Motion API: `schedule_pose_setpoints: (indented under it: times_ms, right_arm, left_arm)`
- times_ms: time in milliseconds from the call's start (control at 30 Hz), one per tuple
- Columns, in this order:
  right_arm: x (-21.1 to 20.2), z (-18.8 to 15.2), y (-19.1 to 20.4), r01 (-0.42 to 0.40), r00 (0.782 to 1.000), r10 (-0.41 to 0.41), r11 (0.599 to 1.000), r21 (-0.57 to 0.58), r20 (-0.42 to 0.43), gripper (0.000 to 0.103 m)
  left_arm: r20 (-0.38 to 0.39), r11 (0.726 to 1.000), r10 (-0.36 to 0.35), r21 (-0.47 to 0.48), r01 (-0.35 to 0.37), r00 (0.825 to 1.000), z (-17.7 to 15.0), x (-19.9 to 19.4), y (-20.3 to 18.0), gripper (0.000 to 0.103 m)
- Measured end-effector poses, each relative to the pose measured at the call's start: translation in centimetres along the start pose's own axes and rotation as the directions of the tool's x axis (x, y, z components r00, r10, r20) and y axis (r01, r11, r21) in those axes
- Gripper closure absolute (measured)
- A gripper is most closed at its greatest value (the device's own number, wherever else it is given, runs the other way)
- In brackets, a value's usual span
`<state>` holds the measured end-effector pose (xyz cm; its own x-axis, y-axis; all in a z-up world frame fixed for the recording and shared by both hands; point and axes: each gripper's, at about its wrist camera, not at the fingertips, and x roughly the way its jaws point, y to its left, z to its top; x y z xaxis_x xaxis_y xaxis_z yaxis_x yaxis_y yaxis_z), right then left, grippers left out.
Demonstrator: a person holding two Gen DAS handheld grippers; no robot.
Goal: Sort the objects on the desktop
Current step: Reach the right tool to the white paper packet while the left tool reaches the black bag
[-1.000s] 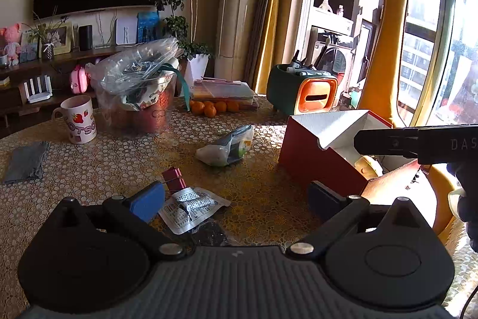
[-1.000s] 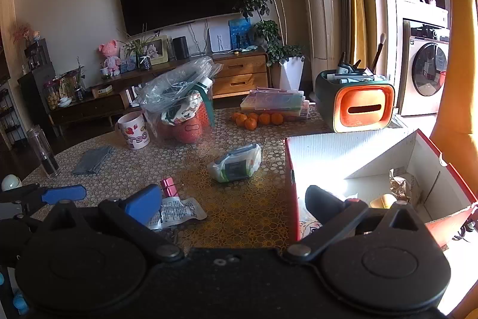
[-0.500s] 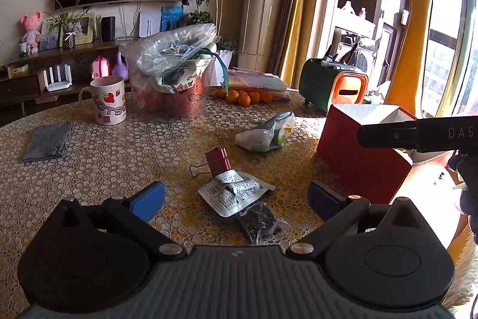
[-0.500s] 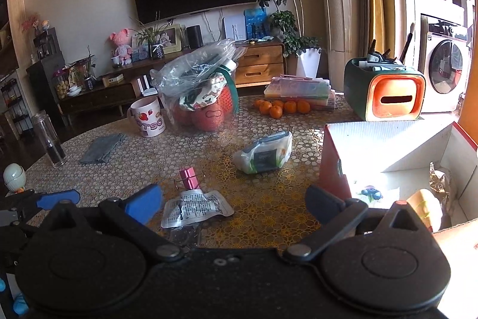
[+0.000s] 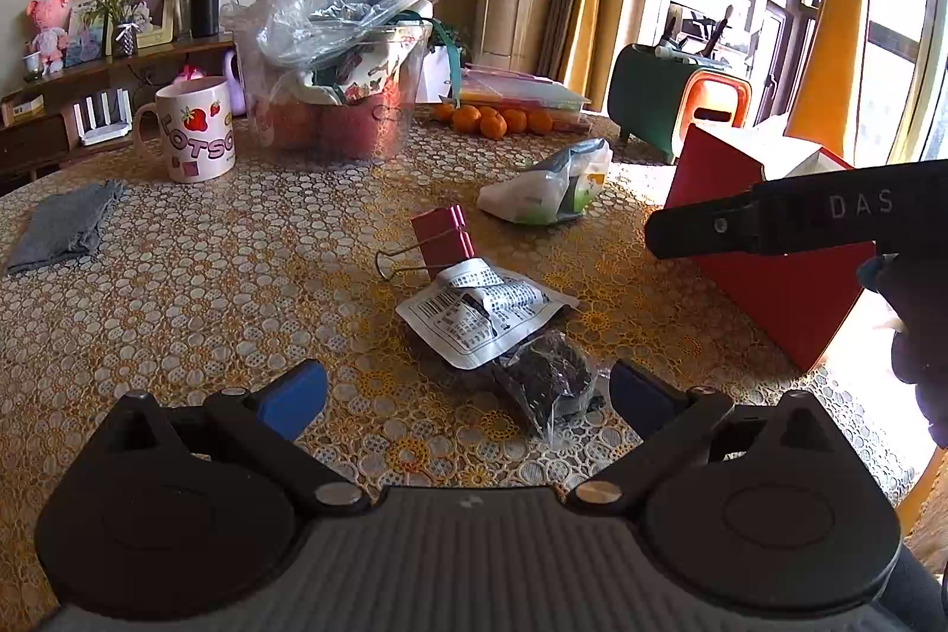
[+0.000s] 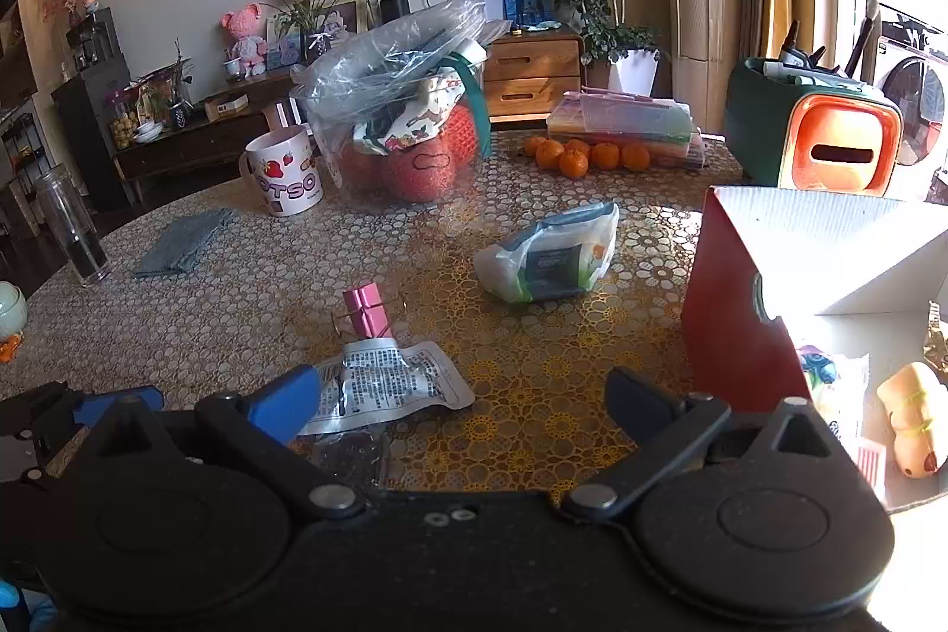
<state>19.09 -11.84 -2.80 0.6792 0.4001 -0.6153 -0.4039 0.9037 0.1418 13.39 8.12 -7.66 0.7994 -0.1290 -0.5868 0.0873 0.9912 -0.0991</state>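
The left gripper [image 5: 468, 395] hovers low over the table [image 5: 237, 288], level and pointing forward, its jaws spread wide with nothing between them. Straight ahead of it, between the blue fingertips [image 5: 293, 395], lie a dark packet [image 5: 548, 374] and, touching it on the far side, a white sachet [image 5: 477, 315] with printed text and a barcode. A red binder clip [image 5: 441, 241] stands just beyond the sachet, touching its far edge.

The right gripper [image 6: 459, 404] is also released, jaws wide apart and holding nothing. It hovers level just beside the red box [image 6: 734, 318], which sits to its right. In the left view its black body reaches in from the right edge, in front of the box [image 5: 770, 270]. The sachet [image 6: 385, 383] lies partly under its left finger in the right view, and the clip [image 6: 367, 309] stands just beyond.

The box is open at the top, white inside. It holds a tan toy [image 6: 909, 419], a blue-patterned item [image 6: 817, 371] and a crinkled wrapper [image 6: 936, 342] at the frame edge; other contents are washed out by sunlight.

Left of the box, apart from it, lies a wipes pack [image 6: 548, 256]. Farther from the box stands a clear tub [image 6: 403, 140] stuffed with red mesh items, patterned cloth and plastic bags. A mug [image 6: 287, 176] stands left of the tub, a grey cloth [image 6: 183, 241] left of that. Behind the box sits a green and orange holder [image 6: 812, 128] with pens in it, and 5 oranges [image 6: 586, 155] lie between it and the tub.
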Motion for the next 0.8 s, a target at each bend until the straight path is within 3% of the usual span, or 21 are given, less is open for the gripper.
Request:
schedule_pose_setpoints:
  times_ms: [300,700,800]
  right_arm:
    - [4.0,0.1,1.2,-0.031,0.998,0.028,0.998,-0.051,-0.053,0.0]
    - [9.1,0.6,3.7,-0.097,0.987,0.075,0.982,-0.161,-0.14,0.0]
    - [9.7,0.6,4.3,-0.154,0.978,0.119,0.967,-0.203,-0.171,0.0]
  left_arm:
    - [-0.041,1.0,-0.003,0.024,0.004,0.999,-1.4,3.1,-2.9,0.001]
    - [-0.061,0.999,0.036,0.005,-0.035,0.997,-2.0,5.2,-3.2,0.003]
    - [-0.055,0.999,0.042,0.028,-0.04,0.998,-2.2,5.2,-3.3,0.003]
